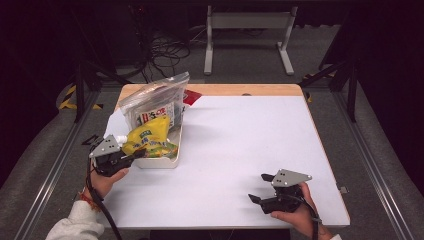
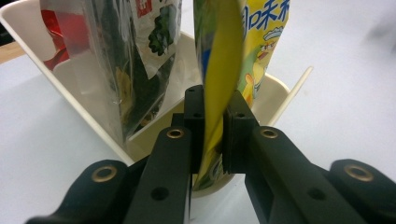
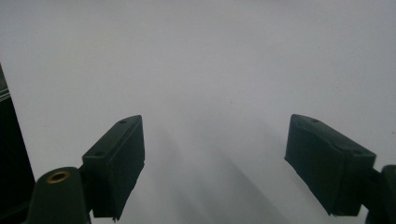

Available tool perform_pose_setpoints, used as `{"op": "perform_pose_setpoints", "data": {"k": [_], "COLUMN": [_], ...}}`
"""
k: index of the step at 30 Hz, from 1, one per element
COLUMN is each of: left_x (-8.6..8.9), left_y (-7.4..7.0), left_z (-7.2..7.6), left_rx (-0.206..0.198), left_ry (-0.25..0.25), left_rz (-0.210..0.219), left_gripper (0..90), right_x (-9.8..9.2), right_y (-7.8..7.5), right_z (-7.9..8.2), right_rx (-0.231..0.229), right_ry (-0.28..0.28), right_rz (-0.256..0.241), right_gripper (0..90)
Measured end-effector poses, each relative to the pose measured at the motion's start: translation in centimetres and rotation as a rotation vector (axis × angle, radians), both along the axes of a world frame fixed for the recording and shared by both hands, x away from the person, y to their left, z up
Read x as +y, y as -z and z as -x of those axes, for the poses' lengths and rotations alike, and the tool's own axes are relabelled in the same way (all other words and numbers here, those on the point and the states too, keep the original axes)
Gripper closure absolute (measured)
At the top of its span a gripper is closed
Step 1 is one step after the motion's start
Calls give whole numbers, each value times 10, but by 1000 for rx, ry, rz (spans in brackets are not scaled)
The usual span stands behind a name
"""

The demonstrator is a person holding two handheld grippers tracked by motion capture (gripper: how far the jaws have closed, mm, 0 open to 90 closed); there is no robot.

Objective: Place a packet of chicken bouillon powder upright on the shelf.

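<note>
Left gripper view, yellow pouch (image 2: 219, 70) top cut off, left tool (image 2: 212, 135) clamping it

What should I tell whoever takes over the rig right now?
Left gripper: shut on the yellow snack pouch, pinching its edge at the white bin.
Right gripper: open, holding nothing, low over the white table at the near right.
Clear zip bag: stands in the bin behind the pouch.
Done: pouch gripped, partly over the bin.
Left: probably seat the pouch in the bin, then release; confirm direction first.
</note>
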State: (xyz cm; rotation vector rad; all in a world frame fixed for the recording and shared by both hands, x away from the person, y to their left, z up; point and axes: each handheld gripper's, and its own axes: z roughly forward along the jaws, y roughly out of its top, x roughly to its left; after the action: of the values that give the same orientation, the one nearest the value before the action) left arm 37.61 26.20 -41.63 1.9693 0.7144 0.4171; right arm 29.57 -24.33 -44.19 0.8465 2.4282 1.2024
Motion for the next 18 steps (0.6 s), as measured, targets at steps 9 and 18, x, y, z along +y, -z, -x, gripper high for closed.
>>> {"op": "perform_pose_setpoints", "data": {"k": [9,18], "left_x": [-2,-2], "left_y": [-2,-6], "left_z": [3,6], "left_rx": [-17,-42], "left_ry": [-28,-49], "left_rz": [13,34], "left_gripper": [796,778], "right_x": [1,1], "right_y": [1,1], "right_z": [0,0], "right_rx": [9,7], "right_ry": [-2,-7], "right_rz": [0,1], "right_gripper": [198,198]}}
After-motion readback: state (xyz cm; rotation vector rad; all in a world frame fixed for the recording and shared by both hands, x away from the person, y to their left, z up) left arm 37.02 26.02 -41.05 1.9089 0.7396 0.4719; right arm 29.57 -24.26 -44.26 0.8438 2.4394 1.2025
